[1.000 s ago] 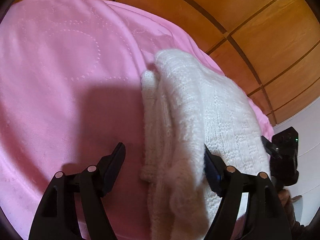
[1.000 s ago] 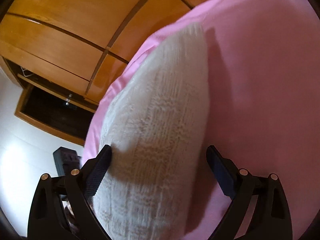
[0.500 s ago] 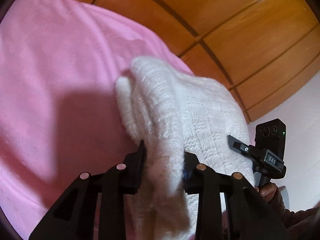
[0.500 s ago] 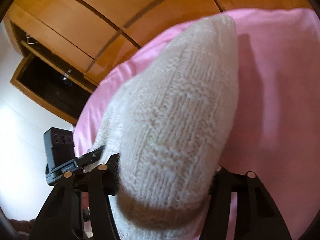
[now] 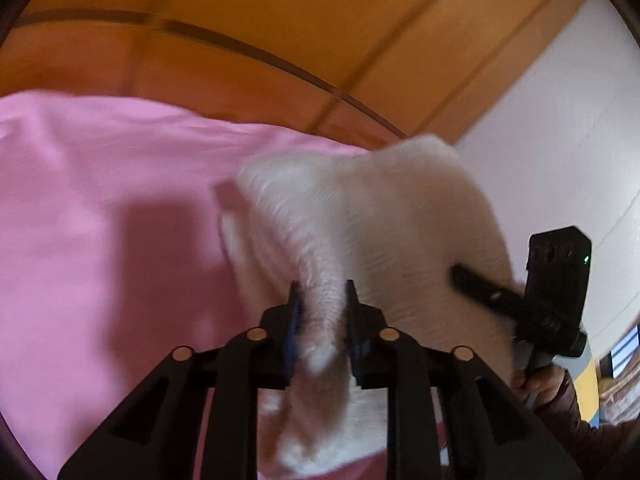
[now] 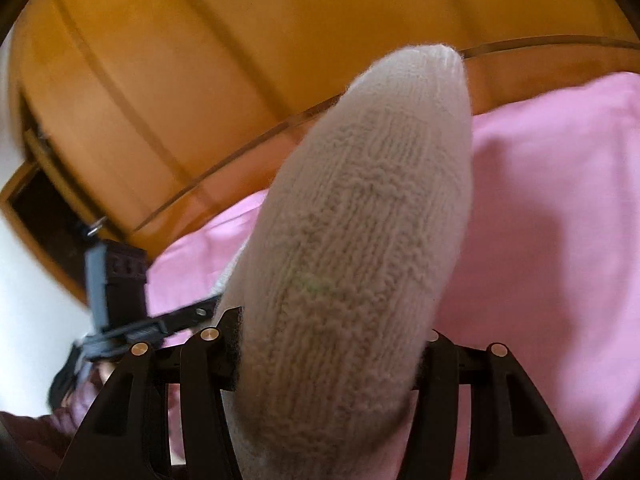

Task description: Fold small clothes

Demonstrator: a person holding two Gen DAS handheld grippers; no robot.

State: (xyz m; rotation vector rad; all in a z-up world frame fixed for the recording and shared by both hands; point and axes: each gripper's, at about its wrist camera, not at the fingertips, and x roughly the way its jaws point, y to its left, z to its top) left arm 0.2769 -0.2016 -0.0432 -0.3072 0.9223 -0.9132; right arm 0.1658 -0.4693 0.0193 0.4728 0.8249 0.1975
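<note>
Both hand-held grippers have come up off the pink bed cover (image 5: 100, 216) since a second ago, carrying the white knitted garment (image 5: 360, 216) with them, and more of the orange wooden wardrobe (image 5: 280, 40) now fills the background. On the left wrist view, the left hand-held gripper (image 5: 320, 300) has just been closing and now pinches a narrow fold of the knit between its pads. Off to the right, the other tool's black body reaches into the garment, with a hand (image 5: 538, 384) and dark sleeve below it. On the right wrist view, the right hand-held gripper (image 6: 332, 344) is clamped at about half width around a thick roll of the same knit (image 6: 360, 220), which bulges forward over the bed cover (image 6: 560, 220). Both views are blurred.
</note>
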